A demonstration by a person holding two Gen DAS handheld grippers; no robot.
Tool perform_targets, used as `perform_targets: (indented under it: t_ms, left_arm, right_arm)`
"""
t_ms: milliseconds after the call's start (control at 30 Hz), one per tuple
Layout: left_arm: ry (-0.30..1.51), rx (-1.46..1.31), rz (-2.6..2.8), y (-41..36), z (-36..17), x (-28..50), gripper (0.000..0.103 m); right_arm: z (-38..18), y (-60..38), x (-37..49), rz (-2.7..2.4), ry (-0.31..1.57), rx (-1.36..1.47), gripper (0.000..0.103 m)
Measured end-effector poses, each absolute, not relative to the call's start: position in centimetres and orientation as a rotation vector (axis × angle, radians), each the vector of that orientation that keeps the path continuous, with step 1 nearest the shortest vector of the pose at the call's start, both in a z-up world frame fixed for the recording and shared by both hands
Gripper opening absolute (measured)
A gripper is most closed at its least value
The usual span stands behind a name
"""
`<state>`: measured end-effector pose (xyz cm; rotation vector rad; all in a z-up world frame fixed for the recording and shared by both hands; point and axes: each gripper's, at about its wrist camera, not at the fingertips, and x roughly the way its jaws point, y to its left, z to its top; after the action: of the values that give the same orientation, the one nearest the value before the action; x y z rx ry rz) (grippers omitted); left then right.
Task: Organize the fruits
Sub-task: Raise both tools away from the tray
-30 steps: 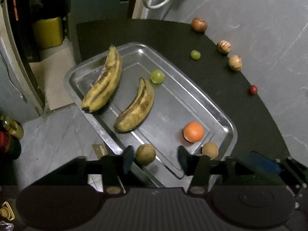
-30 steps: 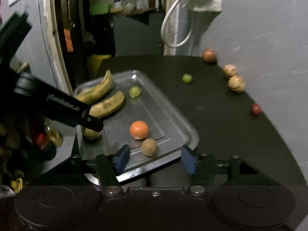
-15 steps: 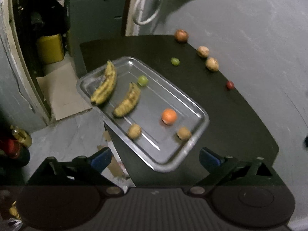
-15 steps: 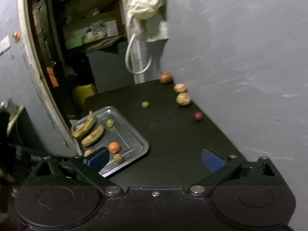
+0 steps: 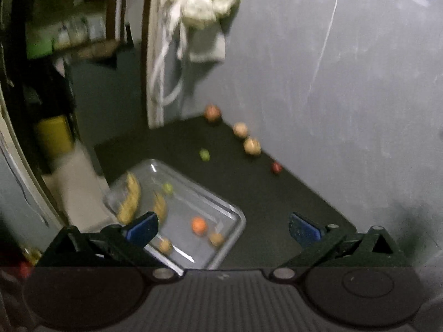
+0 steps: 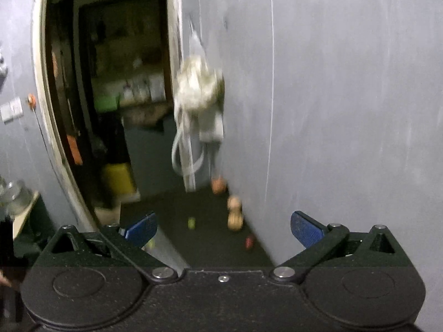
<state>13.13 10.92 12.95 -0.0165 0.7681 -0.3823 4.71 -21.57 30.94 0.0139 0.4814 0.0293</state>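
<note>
In the left wrist view a metal tray [image 5: 235, 215] lies on the dark table [image 5: 277, 193], holding two bananas [image 5: 130, 197], a green fruit [image 5: 167, 187], an orange [image 5: 198, 225] and two brown fruits [image 5: 165, 245]. Several loose fruits line the wall: a reddish one [image 5: 212, 112], two tan ones [image 5: 251, 146], a small red one [image 5: 276, 167] and a green one [image 5: 205, 154]. My left gripper [image 5: 223, 228] is open and empty, high above the tray. My right gripper [image 6: 224, 228] is open and empty, farther back; the tan fruits [image 6: 234, 217] show small between its fingers.
A grey wall [image 5: 346, 83] borders the table on the right. A white cloth and looped hose [image 5: 199, 13] hang at the table's far end. A doorway with a yellow bin [image 5: 54, 134] opens on the left. The tray overhangs the table's left edge.
Both grippers have pulled back and up, away from the tray, and opened wider. A brown fruit that sat between the left fingers now lies in the tray.
</note>
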Motion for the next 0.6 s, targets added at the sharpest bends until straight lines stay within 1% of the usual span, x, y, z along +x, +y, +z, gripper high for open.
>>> perform_targets:
  t_ms: [133,300,433,600]
  left_arm:
    - [0.722,0.001,-0.334,11.5,15.5,14.1,0.102]
    - [0.696,0.026,-0.334,10.9,16.7,17.3,0.102]
    - [0.697,0.079,-0.372,9.2,15.7,21.8,0.102]
    - [0.740,0.135,-0.438,7.5,12.3,29.5,0.102]
  right_arm:
    - [34.2,-22.2,7.0,0.037,0.412,0.015,0.102]
    - [34.4,-22.4,12.4,0.035,0.401,0.075,0.102]
    - [31.1,-21.6,17.3,-0.011,0.379,0.109,0.102]
    - [23.7,-20.7,22.7,-0.137,0.342,0.188,0.102]
